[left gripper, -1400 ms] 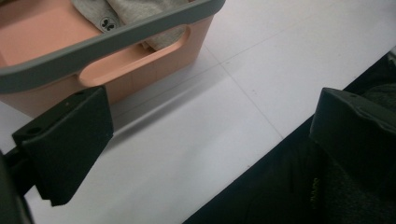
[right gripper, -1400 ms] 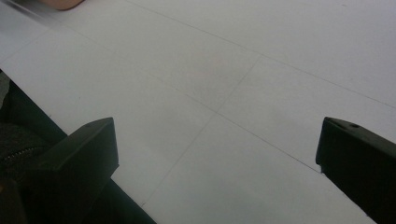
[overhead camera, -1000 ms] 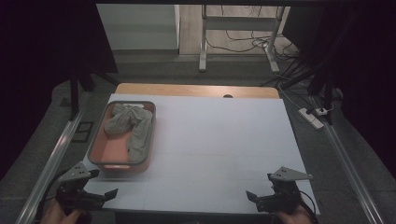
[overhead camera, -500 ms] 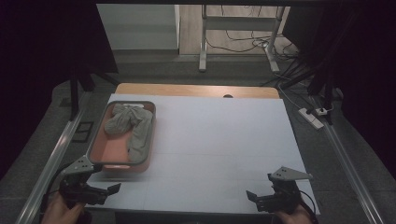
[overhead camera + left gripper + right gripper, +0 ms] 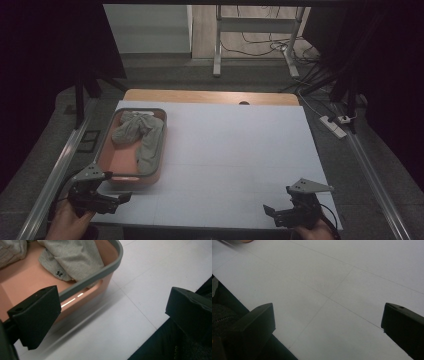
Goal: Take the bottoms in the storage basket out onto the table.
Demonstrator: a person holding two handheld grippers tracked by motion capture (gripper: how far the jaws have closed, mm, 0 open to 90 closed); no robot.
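Hand-held grippers: two, one in each hand, both at the near edge of the tabletop (image 5: 225, 150)
Left hand-held gripper (image 5: 111, 198): jaws spread wide, nothing between them; in the left gripper view the two black jaws stand far apart over bare white surface
Right hand-held gripper (image 5: 274, 212): jaws spread wide, nothing held; in the right gripper view they frame bare white surface with faint seam lines
Bins: one orange bin (image 5: 150, 176) with a grey rim, just ahead of the left hand-held gripper, its near wall close to the jaw tips but not touching; well apart from the right hand-held gripper, far off to its left
Garments: one grey bundle of clothing (image 5: 142, 135) inside the bin, ahead of the left hand-held gripper; whether it is one piece or several cannot be told
Buttons: one dark button (image 5: 59, 272) on the grey cloth, seen in the left gripper view beyond the bin rim
Hands: two, each gripping its own tool from below
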